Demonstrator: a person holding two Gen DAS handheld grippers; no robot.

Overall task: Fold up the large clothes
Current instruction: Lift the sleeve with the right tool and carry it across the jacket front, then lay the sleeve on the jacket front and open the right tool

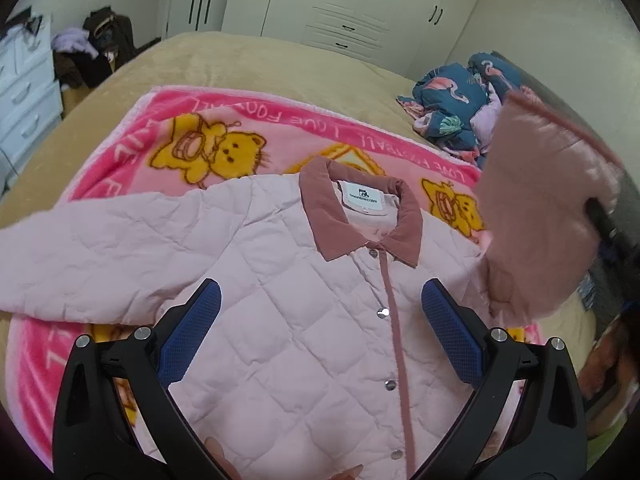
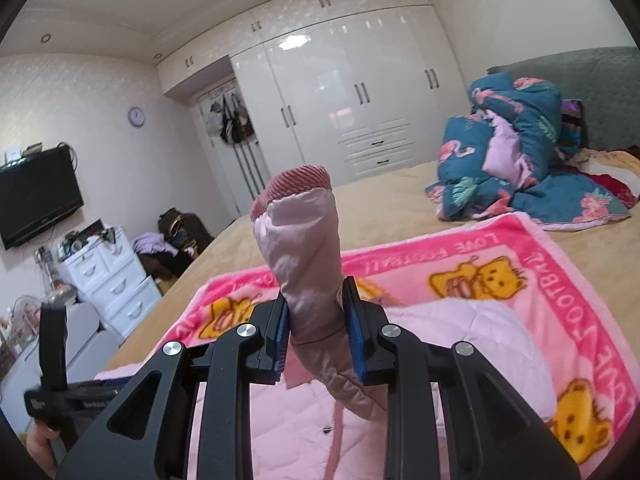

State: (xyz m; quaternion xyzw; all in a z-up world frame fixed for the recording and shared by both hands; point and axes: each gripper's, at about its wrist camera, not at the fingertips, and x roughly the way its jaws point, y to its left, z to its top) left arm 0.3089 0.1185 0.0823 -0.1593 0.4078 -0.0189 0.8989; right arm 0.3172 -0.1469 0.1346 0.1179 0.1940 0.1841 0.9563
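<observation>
A pale pink quilted jacket [image 1: 288, 288] with a dusty-pink collar [image 1: 324, 216] lies front up on a pink bear blanket [image 1: 224, 120] on the bed. Its one sleeve [image 1: 100, 248] stretches out to the left. My left gripper [image 1: 320, 300] is open and empty, hovering over the jacket's chest by the snap placket. My right gripper [image 2: 314, 308] is shut on the jacket's other sleeve [image 2: 308, 248], which stands up between the pads with its ribbed cuff [image 2: 298, 180] on top. In the left wrist view that lifted sleeve [image 1: 540, 220] hangs at the right.
A bundled teal flamingo quilt [image 2: 520, 160] lies at the bed's far right by the grey headboard [image 2: 600, 92]. White wardrobes [image 2: 340, 96] line the far wall. A white drawer unit [image 2: 116, 276], a clothes pile [image 2: 176, 240] and a wall TV [image 2: 36, 196] stand left of the bed.
</observation>
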